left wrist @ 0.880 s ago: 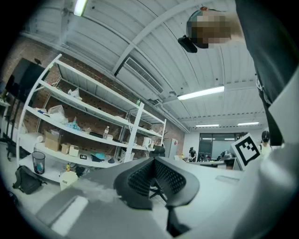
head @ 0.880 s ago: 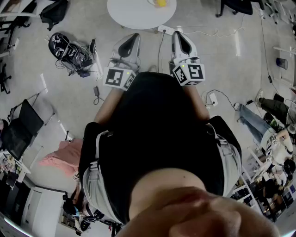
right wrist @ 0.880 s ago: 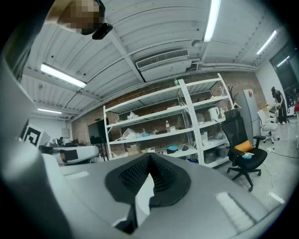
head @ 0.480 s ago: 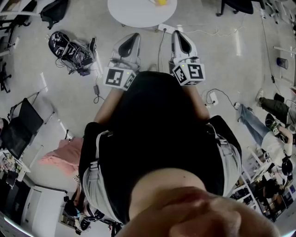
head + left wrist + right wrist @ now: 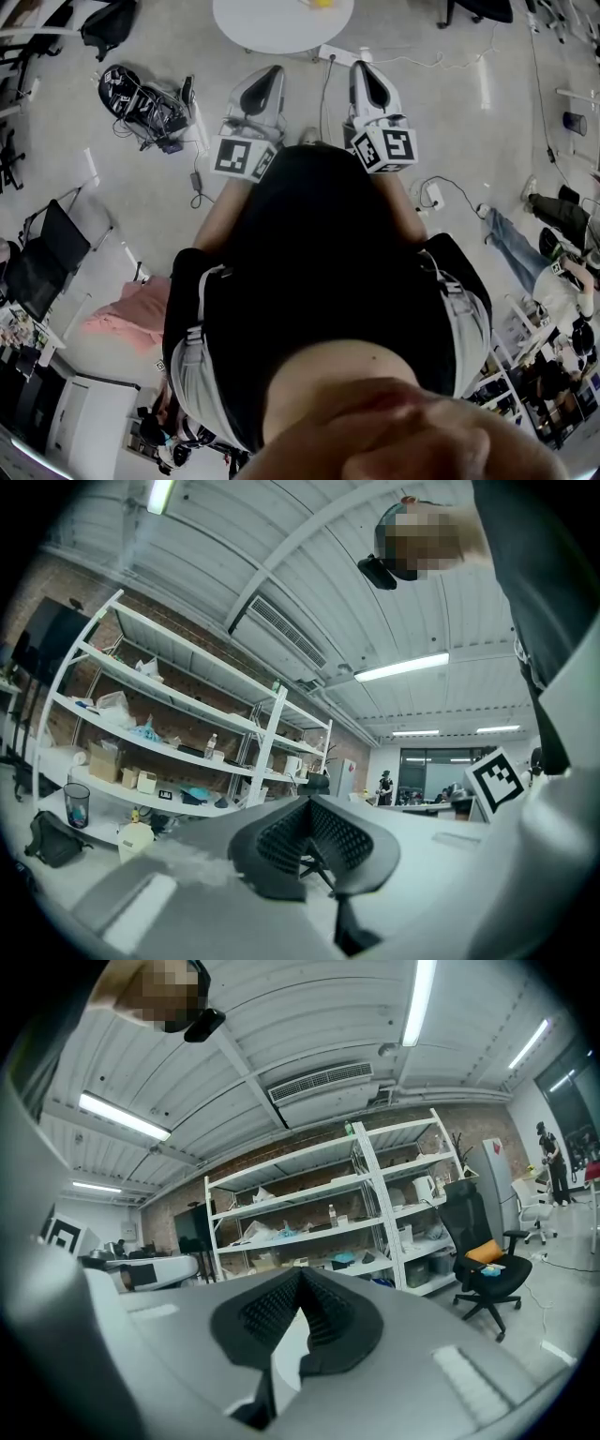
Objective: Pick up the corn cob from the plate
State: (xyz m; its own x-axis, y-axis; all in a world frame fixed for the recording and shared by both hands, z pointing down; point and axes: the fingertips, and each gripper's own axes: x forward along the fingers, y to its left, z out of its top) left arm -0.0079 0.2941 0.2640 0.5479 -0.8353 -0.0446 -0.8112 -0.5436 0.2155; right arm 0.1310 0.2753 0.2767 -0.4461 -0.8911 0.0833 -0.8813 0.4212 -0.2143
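Head view: left claw (image 5: 270, 75) and right claw (image 5: 362, 71) both closed, empty.

Matt grey plastic left gripper (image 5: 270, 77) and right gripper (image 5: 364, 72), ribbed black jaws; smooth white table (image 5: 267, 26).

A black shirt (image 5: 319, 262) with grey straps (image 5: 198, 302) fills the centre; above it, the pale-grey left tongs (image 5: 270, 73) and right tongs (image 5: 362, 69) carry black-and-white marker cubes (image 5: 242, 157).
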